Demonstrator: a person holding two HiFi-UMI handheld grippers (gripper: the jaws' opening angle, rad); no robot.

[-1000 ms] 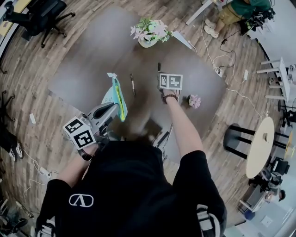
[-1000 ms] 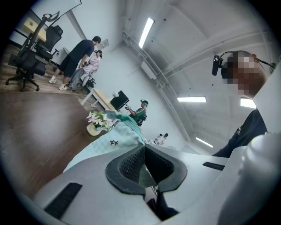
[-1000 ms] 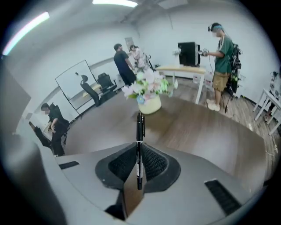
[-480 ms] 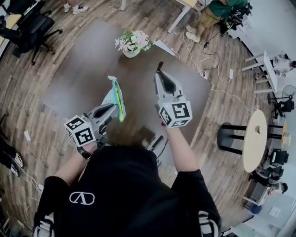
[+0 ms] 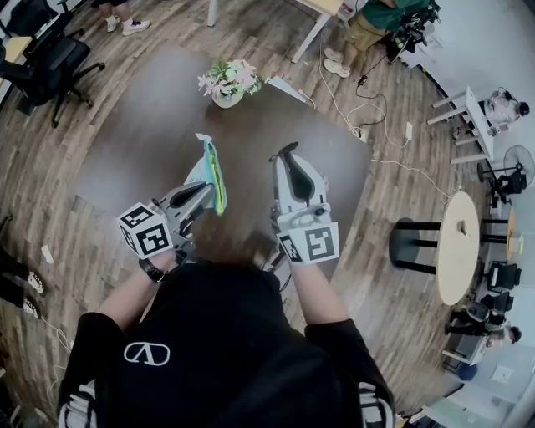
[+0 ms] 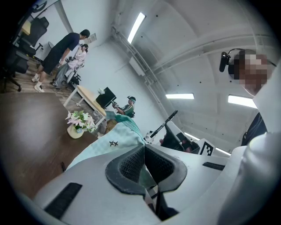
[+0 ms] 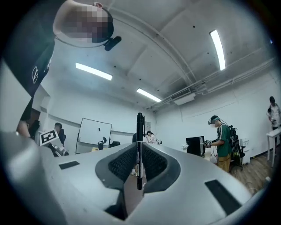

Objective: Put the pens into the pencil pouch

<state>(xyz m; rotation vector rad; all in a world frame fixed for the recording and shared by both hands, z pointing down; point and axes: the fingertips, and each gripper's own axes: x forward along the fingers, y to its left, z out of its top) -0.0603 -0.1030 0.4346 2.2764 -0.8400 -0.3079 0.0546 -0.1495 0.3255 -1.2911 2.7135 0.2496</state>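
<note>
In the head view my left gripper (image 5: 203, 194) is shut on the lower edge of a teal pencil pouch (image 5: 213, 171), which stands up on edge above the dark mat. To its right, my right gripper (image 5: 287, 157) is shut on a black pen (image 5: 289, 150) at about the same height. The pen (image 7: 140, 149) stands upright between the pads of the right gripper (image 7: 139, 163). In the left gripper view the pouch (image 6: 115, 141) fills the closed jaws of the left gripper (image 6: 144, 165), and the pen (image 6: 165, 125) shows beyond it.
A pot of pink flowers (image 5: 227, 82) stands at the far edge of the dark floor mat (image 5: 142, 125). Cables (image 5: 368, 129) trail to the right. An office chair (image 5: 46, 63) is far left and a round table (image 5: 460, 247) far right. A person (image 5: 372, 21) stands beyond the mat.
My right gripper has risen from the mat with the black pen and swung from pointing down to nearly level. The left gripper with the pouch has shifted only slightly.
</note>
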